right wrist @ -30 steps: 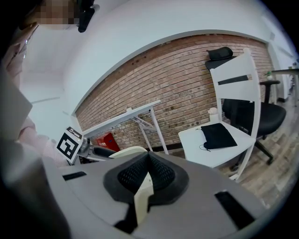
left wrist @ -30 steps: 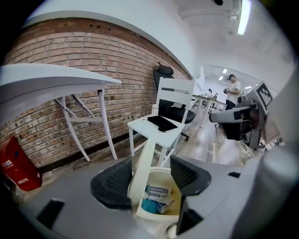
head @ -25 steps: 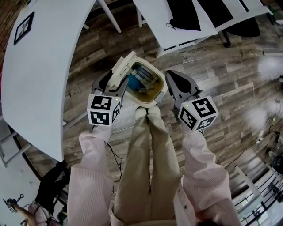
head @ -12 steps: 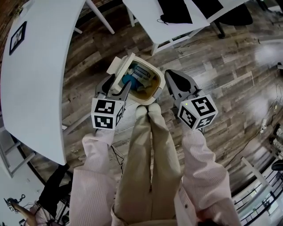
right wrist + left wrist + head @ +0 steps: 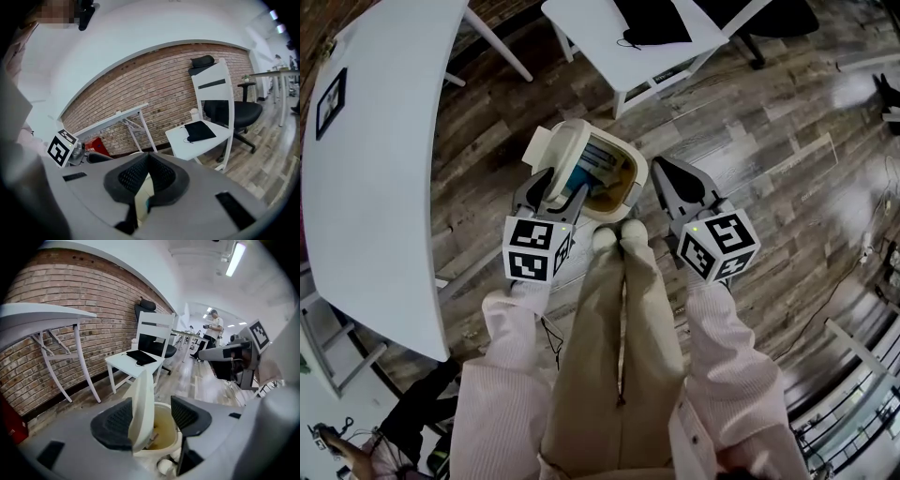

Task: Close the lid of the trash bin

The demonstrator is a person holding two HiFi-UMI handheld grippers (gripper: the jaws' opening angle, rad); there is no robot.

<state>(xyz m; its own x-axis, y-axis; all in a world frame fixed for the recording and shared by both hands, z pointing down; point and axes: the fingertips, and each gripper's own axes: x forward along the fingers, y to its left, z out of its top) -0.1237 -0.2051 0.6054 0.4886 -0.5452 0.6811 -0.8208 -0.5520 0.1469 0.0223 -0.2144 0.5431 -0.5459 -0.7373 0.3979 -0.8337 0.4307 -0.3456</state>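
A cream trash bin [image 5: 619, 192] stands on the wood floor just ahead of the person's shoes, with rubbish inside. Its hinged lid [image 5: 560, 157] stands nearly upright on the bin's left side. My left gripper [image 5: 562, 187] is open and straddles the lid. In the left gripper view the lid [image 5: 143, 408] stands between the two black pads and leans on the left pad [image 5: 115, 423], with a gap to the right pad; the bin's mouth [image 5: 164, 432] shows below. My right gripper [image 5: 663, 169] is shut and empty, just right of the bin. Its pads [image 5: 136, 176] meet in the right gripper view.
A large white table [image 5: 375, 141] fills the left side. A white chair [image 5: 619, 37] with a black cloth on its seat stands beyond the bin. The person's legs [image 5: 619, 309] are directly behind it. A person [image 5: 213, 329] stands far off down the room.
My left gripper has moved forward until its jaws sit either side of the lid, and the lid has swung up from leaning left to nearly upright. The right gripper has hardly moved.
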